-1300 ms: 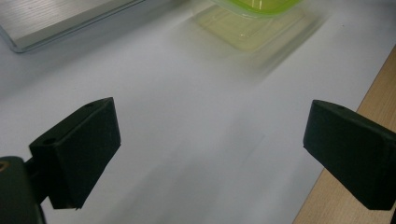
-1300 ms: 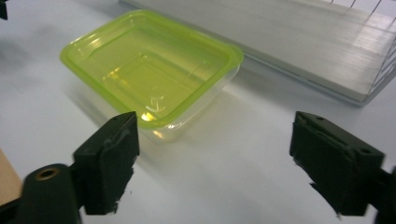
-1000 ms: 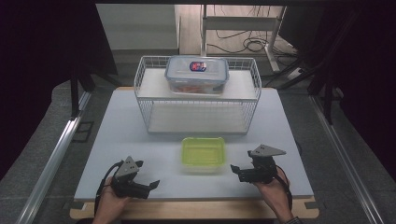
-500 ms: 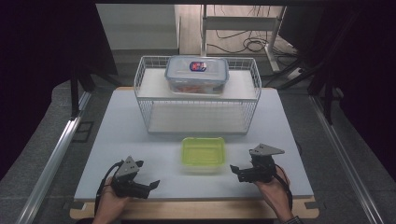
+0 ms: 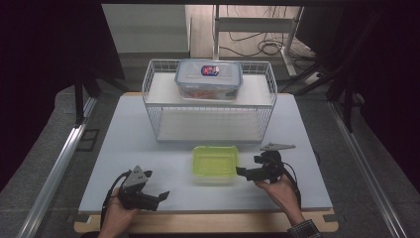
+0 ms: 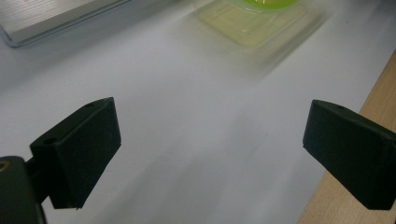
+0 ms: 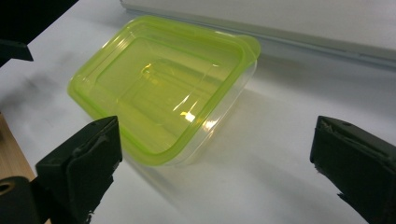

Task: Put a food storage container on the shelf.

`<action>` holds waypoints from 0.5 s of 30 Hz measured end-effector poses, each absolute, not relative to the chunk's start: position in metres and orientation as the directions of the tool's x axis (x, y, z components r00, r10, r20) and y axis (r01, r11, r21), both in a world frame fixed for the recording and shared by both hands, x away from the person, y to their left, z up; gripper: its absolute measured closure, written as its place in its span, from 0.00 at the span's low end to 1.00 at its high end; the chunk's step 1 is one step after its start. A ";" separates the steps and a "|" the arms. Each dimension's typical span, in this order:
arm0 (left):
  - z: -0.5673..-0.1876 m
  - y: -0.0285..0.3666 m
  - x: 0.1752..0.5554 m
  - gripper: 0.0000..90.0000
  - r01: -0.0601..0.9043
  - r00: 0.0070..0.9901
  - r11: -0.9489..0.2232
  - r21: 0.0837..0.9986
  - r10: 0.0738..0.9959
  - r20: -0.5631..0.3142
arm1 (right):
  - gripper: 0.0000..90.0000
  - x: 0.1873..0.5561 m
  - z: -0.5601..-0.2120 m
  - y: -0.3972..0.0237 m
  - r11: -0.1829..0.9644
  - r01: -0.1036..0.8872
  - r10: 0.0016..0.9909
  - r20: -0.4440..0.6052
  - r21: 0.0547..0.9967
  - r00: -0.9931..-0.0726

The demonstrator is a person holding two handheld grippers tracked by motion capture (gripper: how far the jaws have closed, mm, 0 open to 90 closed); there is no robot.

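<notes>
A clear box with a lime-green lid (image 5: pixel 214 162) lies flat on the white table top, in front of the wire rack. My right gripper (image 5: pixel 243 173) sits just right of it, pointing at its right side. Its jaws have just been opening and stand wide apart, with nothing between them. In the right gripper view, the green-lidded box (image 7: pixel 163 88) lies just ahead of the right gripper (image 7: pixel 217 140), its near corner close to the left jaw. My left gripper (image 5: pixel 161 197) rests open near the front left edge. Bare table lies between the jaws of the left gripper (image 6: pixel 210 149).
A white wire rack (image 5: pixel 210 126) stands at the back of the table, with a clear, blue-lidded container (image 5: pixel 208 79) on its top shelf. The lower shelf is bare. The table's wooden front edge (image 5: pixel 208 222) runs close behind both hands.
My right gripper has moved a little forward and left, closer to the green-lidded box. The left gripper and the box have stayed put.
</notes>
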State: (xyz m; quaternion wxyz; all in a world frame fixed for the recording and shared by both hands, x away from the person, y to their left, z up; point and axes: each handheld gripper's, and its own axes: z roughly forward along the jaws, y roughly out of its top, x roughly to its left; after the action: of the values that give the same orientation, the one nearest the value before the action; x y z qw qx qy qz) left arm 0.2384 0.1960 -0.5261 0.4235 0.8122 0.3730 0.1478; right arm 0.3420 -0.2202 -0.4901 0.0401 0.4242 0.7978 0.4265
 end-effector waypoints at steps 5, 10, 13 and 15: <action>-0.526 0.195 0.238 0.05 0.483 0.680 -0.369 0.794 0.729 -0.075 | 0.32 0.352 -0.492 -0.223 0.217 0.699 0.703 0.388 0.682 -0.596; -0.526 0.195 0.238 0.05 0.484 0.681 -0.371 0.793 0.729 -0.074 | 0.49 0.364 -0.496 -0.221 0.155 0.759 0.677 0.491 0.633 -0.548; -0.526 0.195 0.238 0.05 0.484 0.680 -0.372 0.792 0.729 -0.073 | 0.56 0.370 -0.500 -0.215 0.148 0.782 0.686 0.507 0.605 -0.522; -0.525 0.195 0.238 0.05 0.482 0.681 -0.373 0.792 0.728 -0.071 | 0.60 0.375 -0.503 -0.213 0.133 0.801 0.688 0.527 0.584 -0.498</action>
State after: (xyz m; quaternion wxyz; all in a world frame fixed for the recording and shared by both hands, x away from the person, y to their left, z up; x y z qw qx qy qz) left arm 0.2379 0.1953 -0.5253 0.4190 0.8156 0.3711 0.1470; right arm 0.3749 -0.2133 -0.5031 -0.0652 0.4965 0.7498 0.4325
